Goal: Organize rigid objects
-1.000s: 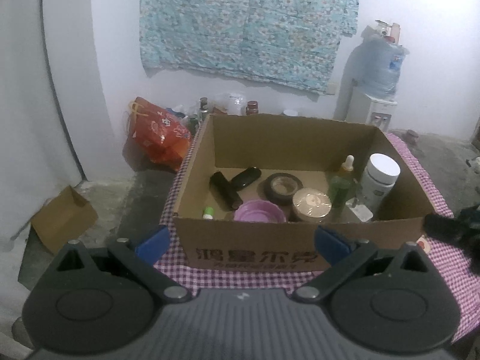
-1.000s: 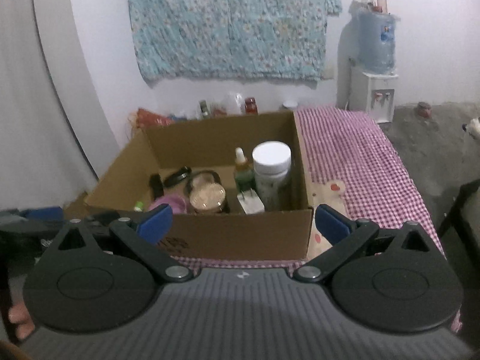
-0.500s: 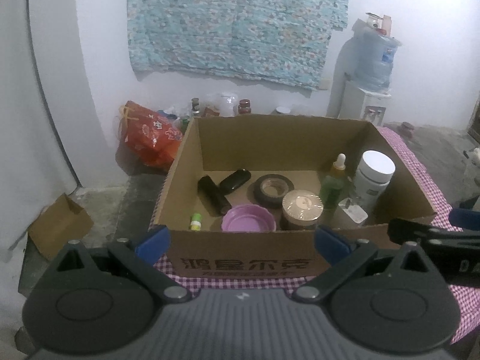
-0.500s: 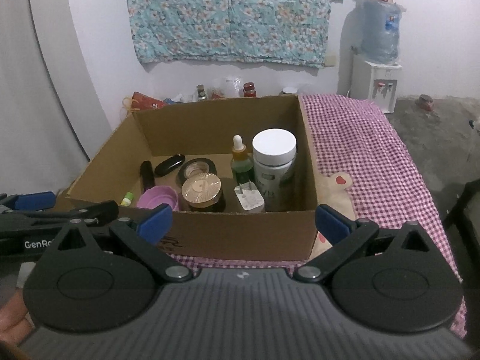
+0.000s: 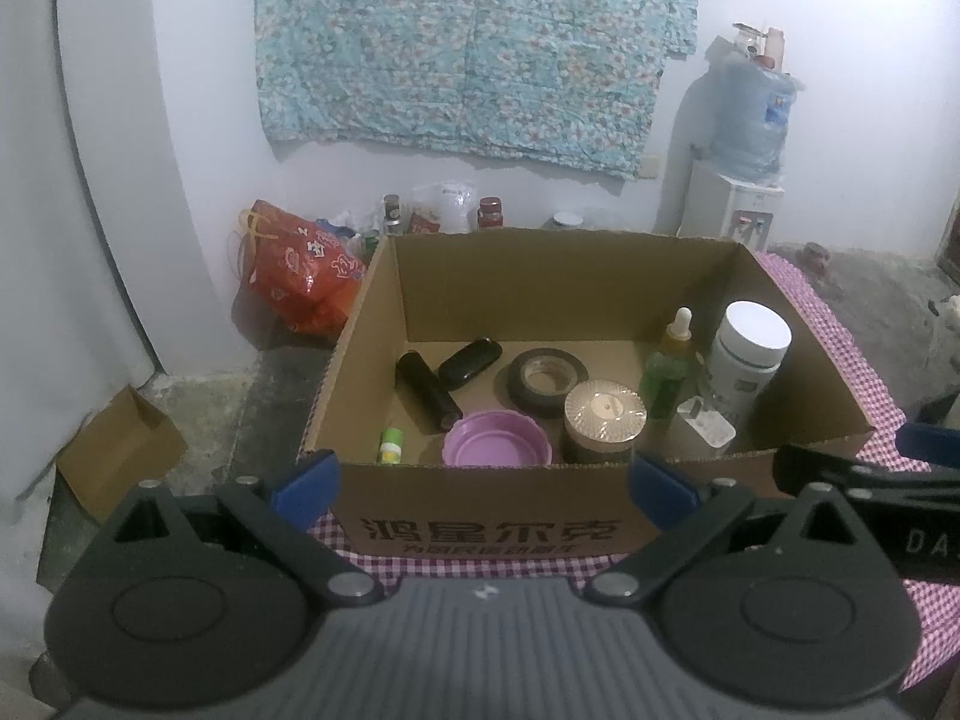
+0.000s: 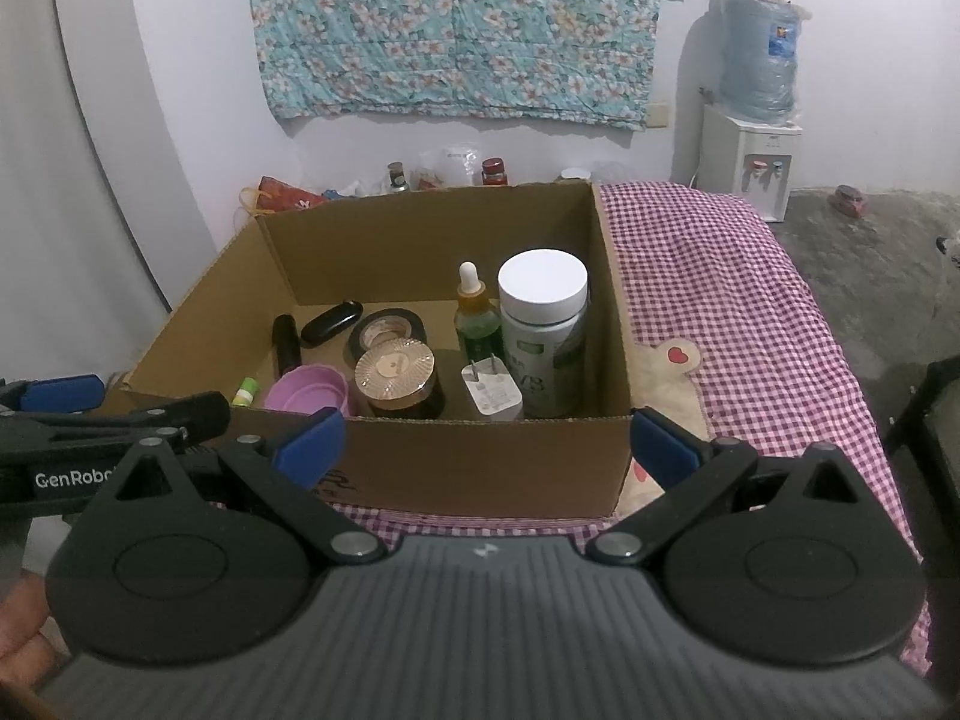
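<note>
both grippers hover just short of the near wall of the cardboard box (image 5: 480,531), which sits on a checked cloth (image 6: 738,300). the left gripper (image 5: 483,483) has its jaws spread wide with nothing between them, and the right gripper (image 6: 487,441) is equally wide and empty, probably so either can drop over an item from above

the rigid objects lie inside the box. tall things stand upright against the right wall, likely so they cannot tip: a white-lidded jar (image 6: 543,324), a green dropper bottle (image 6: 476,318) just left of it, and a white plug adapter (image 6: 492,393) leaning near them. low things fill the middle: a gold-lidded jar (image 5: 603,426), a tape roll (image 5: 547,372) behind it, a purple bowl (image 5: 497,438). at the left lie a black tube (image 5: 427,391), a black case (image 5: 469,360) and a small green-capped stick (image 5: 390,444), though the dim light makes that last one hard to identify
</note>
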